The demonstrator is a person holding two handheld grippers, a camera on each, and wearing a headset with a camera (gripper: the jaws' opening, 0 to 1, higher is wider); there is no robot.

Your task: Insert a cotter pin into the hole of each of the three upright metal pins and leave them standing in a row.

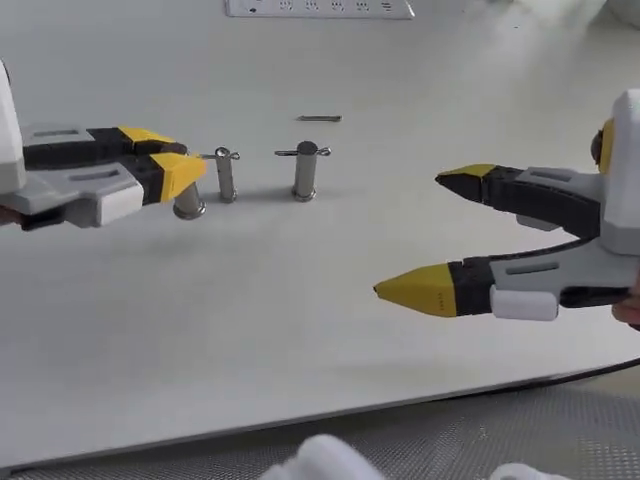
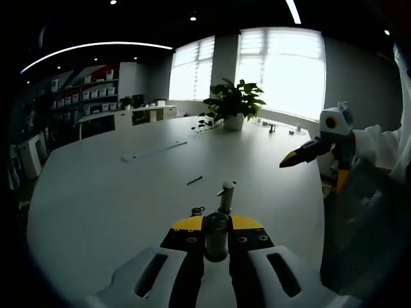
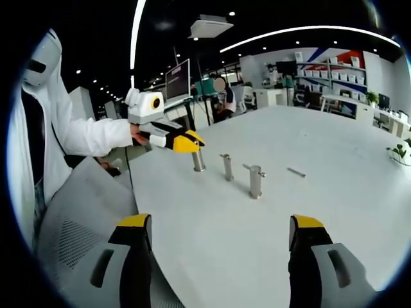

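- Steadying the last pin looks like the step in hand. The left gripper (image 1: 192, 162) has its fingers (image 2: 186, 237) clamped on the left-end pin (image 2: 216, 234), which stands upright on the desk (image 1: 300, 330).
- The middle pin (image 1: 227, 178) and the right-end pin (image 1: 305, 172) each carry a cotter pin through the head. I cannot tell whether the clamped one has its own, since the fingers cover its top in the head view.
- A loose cotter pin (image 1: 319, 118) lies flat beyond the row, toward the far edge of the desk and apart from all three pins.
- The right gripper (image 1: 407, 235) hangs over the right side of the desk, well apart from the row. Its fingers (image 3: 135, 224) are wide apart and hold nothing.
- To do the step well, the right gripper would probably take the loose cotter pin by its looped end, so that the straight legs stick out. It could then line them up with the hole and push them through while the left gripper keeps the pin plumb.
- The left fingers seem to sit high on the pin, so a lower hold may be needed to leave the hole free.
- The right-end pin and its cotter pin stand between the right gripper and the loose one, so the reach should pass over or around them. The middle pin is just beside the left fingers and could easily be knocked.
- A power strip (image 1: 318, 8) lies along the far edge, and a potted plant (image 2: 234, 102) stands farther down the desk. Neither is in the way.
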